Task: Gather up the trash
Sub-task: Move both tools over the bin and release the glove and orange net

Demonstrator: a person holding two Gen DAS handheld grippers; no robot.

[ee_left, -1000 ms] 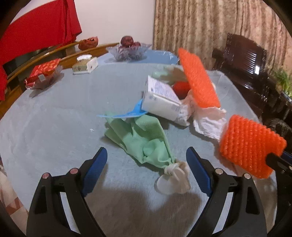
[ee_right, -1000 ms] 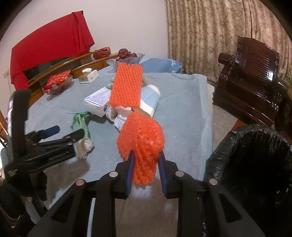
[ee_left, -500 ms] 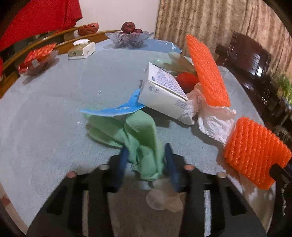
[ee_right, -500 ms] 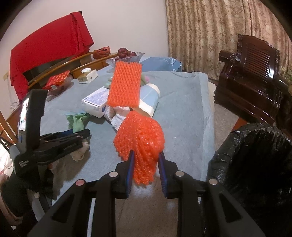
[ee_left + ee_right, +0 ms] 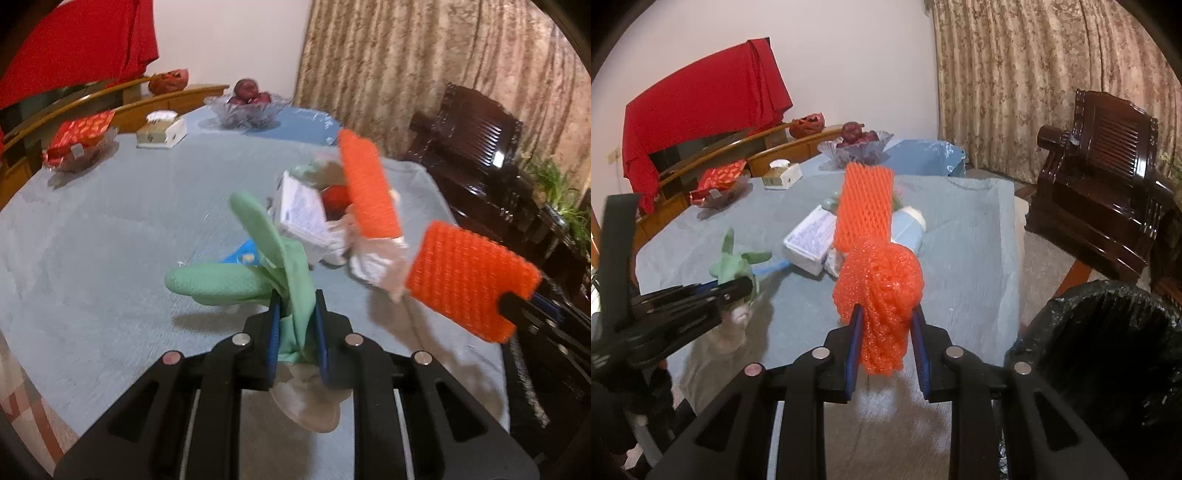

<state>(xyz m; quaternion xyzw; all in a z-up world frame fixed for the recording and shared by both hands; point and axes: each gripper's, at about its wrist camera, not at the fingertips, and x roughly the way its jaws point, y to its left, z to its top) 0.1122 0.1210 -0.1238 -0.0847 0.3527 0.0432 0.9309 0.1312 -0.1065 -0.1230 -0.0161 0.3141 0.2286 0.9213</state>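
My left gripper is closing its jaws on a green rubber glove, and the pads pinch it near the wrist. The glove is lifted off the grey tablecloth, its pale cuff hanging below. In the right wrist view the left gripper holds the glove at the left. My right gripper is shut on a bunched orange foam net, held above the table's near edge. More trash lies mid-table: a second orange foam net, a white carton, crumpled tissue and a blue wrapper.
A bin lined with a black bag stands beside the table at the lower right. A dark wooden armchair is behind it. At the table's far side are a glass fruit bowl, a tissue box and a dish with red packets.
The left gripper went from wide open around the green glove to closed on it and lifted it off the cloth. The right gripper kept its hold on the foam net and rose slightly.
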